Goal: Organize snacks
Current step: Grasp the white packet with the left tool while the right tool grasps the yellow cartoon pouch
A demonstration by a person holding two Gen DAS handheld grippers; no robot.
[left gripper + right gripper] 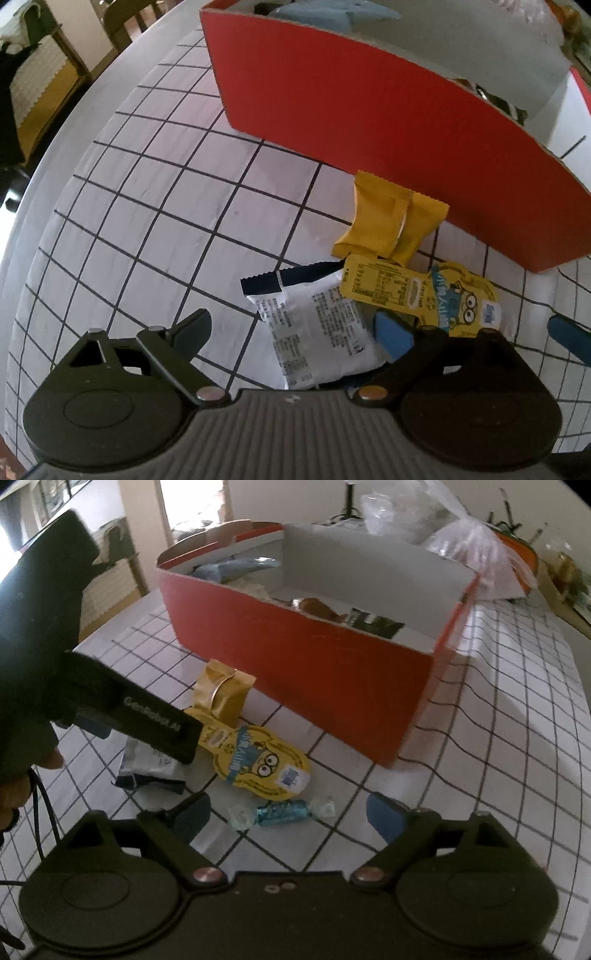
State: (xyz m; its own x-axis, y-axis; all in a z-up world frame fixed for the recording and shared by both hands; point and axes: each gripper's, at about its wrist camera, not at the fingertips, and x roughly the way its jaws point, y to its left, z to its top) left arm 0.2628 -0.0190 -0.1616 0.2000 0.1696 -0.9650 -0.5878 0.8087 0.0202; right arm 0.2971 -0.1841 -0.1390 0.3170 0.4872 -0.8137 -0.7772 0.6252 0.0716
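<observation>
Below, blue candy lengthwise between the right tool's released tips, twisted ends sideways

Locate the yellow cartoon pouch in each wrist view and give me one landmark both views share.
Left wrist: the yellow cartoon pouch lies lower right, its near edge behind the left gripper's blue finger, overlapping the white packet.
Right wrist: the pouch lies left of centre, beyond the blue wrapped candy.
Shared landmark: the red box, just behind the pouch.
</observation>
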